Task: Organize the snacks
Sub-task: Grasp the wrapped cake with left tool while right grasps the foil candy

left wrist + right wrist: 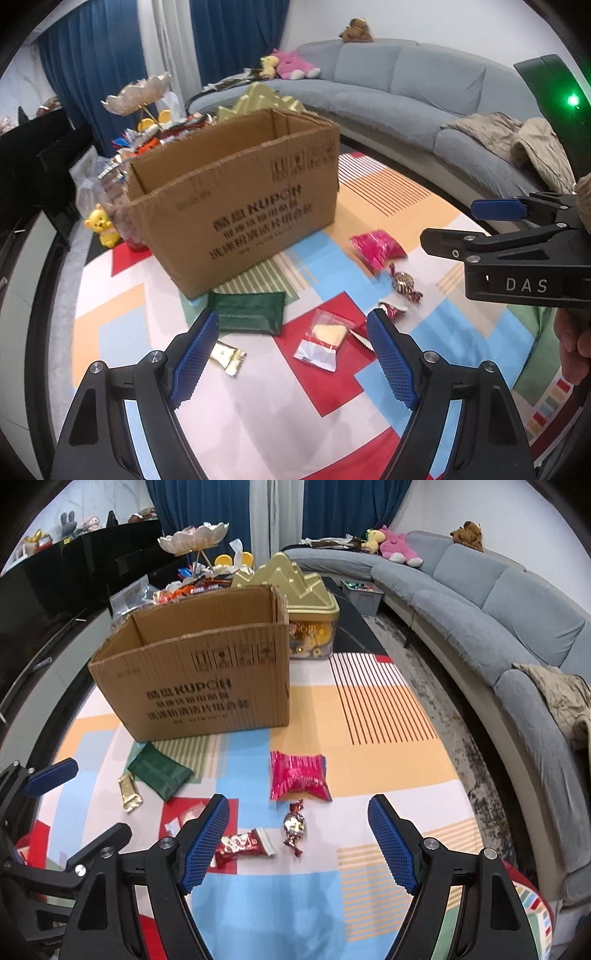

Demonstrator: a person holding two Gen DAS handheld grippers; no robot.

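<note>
An open cardboard box (236, 199) (192, 675) stands on a colourful mat. Loose snacks lie in front of it: a dark green packet (248, 313) (160, 771), a gold bar (227, 357) (129, 792), a clear packet with a yellow biscuit (325, 339), a pink packet (376, 247) (298, 775), a twist-wrapped candy (404, 283) (294, 828) and a red-white wrapper (393, 308) (243, 843). My left gripper (291, 354) is open and empty above the clear packet. My right gripper (297, 843) is open and empty above the twist candy; it also shows in the left wrist view (461, 229).
A grey sofa (480, 602) curves along the right. A gold-lidded tin (310, 627) stands behind the box. A heap of snacks (184, 587) and a shell-shaped dish (194, 537) lie at the back left. A yellow bear toy (100, 225) stands left of the box.
</note>
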